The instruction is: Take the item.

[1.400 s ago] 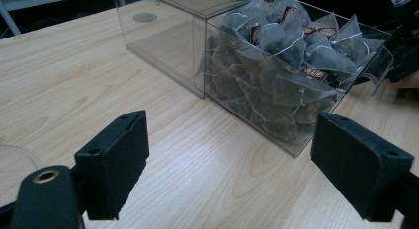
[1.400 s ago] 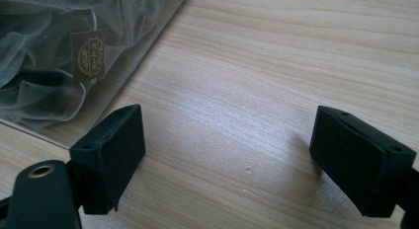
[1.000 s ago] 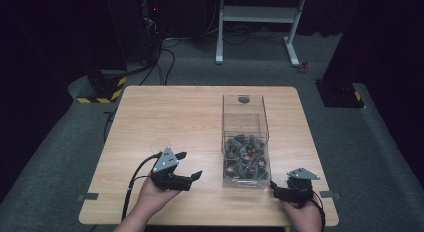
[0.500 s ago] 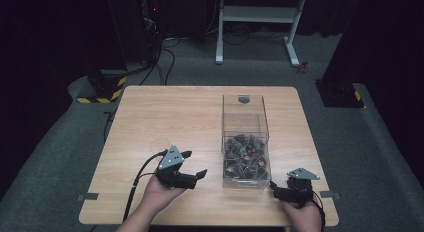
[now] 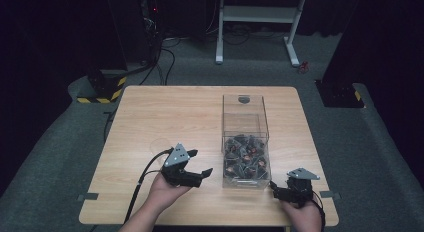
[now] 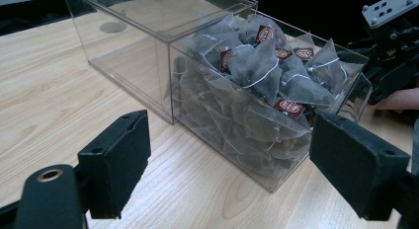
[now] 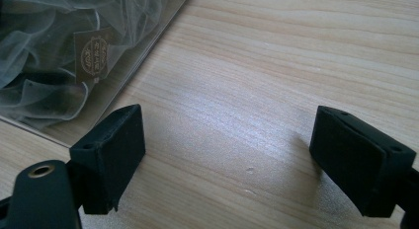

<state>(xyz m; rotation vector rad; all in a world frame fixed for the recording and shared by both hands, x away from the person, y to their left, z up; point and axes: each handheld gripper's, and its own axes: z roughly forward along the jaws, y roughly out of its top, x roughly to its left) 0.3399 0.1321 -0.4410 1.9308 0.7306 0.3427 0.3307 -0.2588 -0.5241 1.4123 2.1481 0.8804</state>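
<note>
A clear plastic box (image 5: 245, 117) with two compartments stands on the wooden table (image 5: 165, 117), right of the middle. Its near compartment is packed with grey mesh tea bags (image 5: 246, 159) carrying dark red tags; the far compartment looks bare. My left gripper (image 5: 201, 163) is held open just left of the box's near end, with nothing between its jaws. From the left gripper view the tea bags (image 6: 257, 86) lie straight ahead of the left gripper (image 6: 237, 170). My right gripper (image 5: 276, 188) rests open by the box's near right corner (image 7: 74, 61), with bare wood under the right gripper (image 7: 227, 160).
The table's front edge runs close under both hands. Its left half (image 5: 150, 122) is bare wood. A yellow-and-black striped base (image 5: 100, 94) sits on the floor at the back left, and a white frame (image 5: 260, 22) stands behind the table.
My left gripper has slid a little to the right, closer to the box. The right gripper and the box have stayed put.
</note>
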